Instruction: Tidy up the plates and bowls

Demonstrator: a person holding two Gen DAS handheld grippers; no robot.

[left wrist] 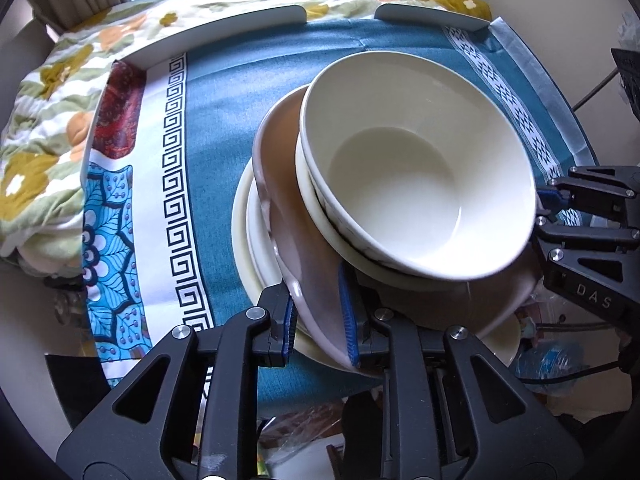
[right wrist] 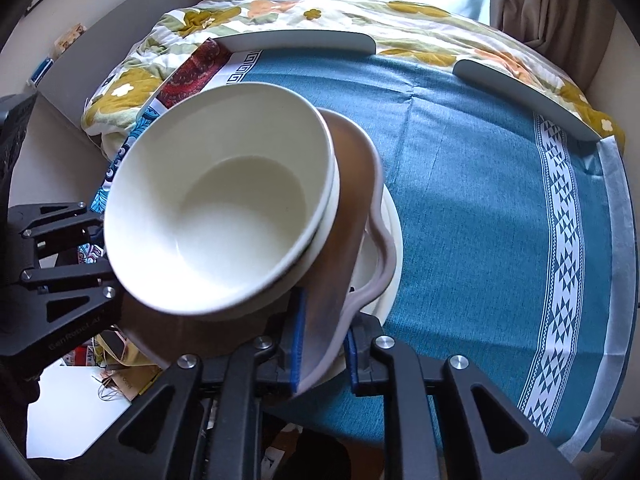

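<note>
A brown plate with a wavy pale rim (left wrist: 292,216) is tilted above cream plates (left wrist: 250,240) that lie on the blue cloth. A white bowl (left wrist: 416,164) nests in a second cream bowl (left wrist: 312,204) on the brown plate. My left gripper (left wrist: 320,320) is shut on the brown plate's near rim. The right gripper shows at the right edge (left wrist: 548,208). In the right wrist view the brown plate (right wrist: 352,184) carries the white bowl (right wrist: 216,196), and my right gripper (right wrist: 324,344) is shut on its rim. The cream plates (right wrist: 394,248) lie beneath.
The table (left wrist: 224,128) has a blue patterned cloth and raised white rim pieces (left wrist: 224,28) at the far edge. A floral quilt (left wrist: 44,92) lies beyond and to the left. Clutter lies on the floor below the near edge (left wrist: 552,364).
</note>
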